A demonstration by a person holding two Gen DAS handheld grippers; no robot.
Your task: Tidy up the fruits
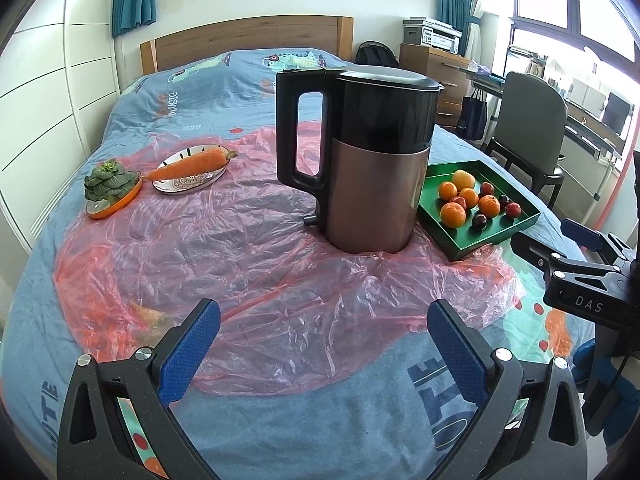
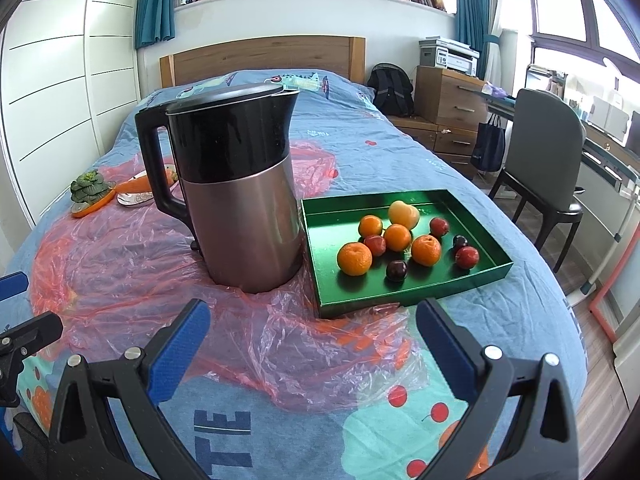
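Note:
A green tray (image 2: 496,270) lies on the bed to the right of a kettle; it also shows in the left wrist view (image 1: 460,248). It holds several oranges (image 2: 354,259), several small dark red plums (image 2: 467,257) and a pale yellow peach (image 2: 403,213). My right gripper (image 2: 314,320) is open and empty, just in front of the tray's near edge. My left gripper (image 1: 324,320) is open and empty, over the pink plastic sheet in front of the kettle. The right gripper's body (image 1: 588,276) shows at the right edge of the left wrist view.
A tall black and steel kettle (image 1: 360,152) stands mid-bed on a crumpled pink plastic sheet (image 1: 248,264). At far left a carrot (image 1: 192,164) lies on a silver plate and a leafy green vegetable (image 1: 108,182) sits on an orange dish. A chair (image 2: 548,168) and desk stand right of the bed.

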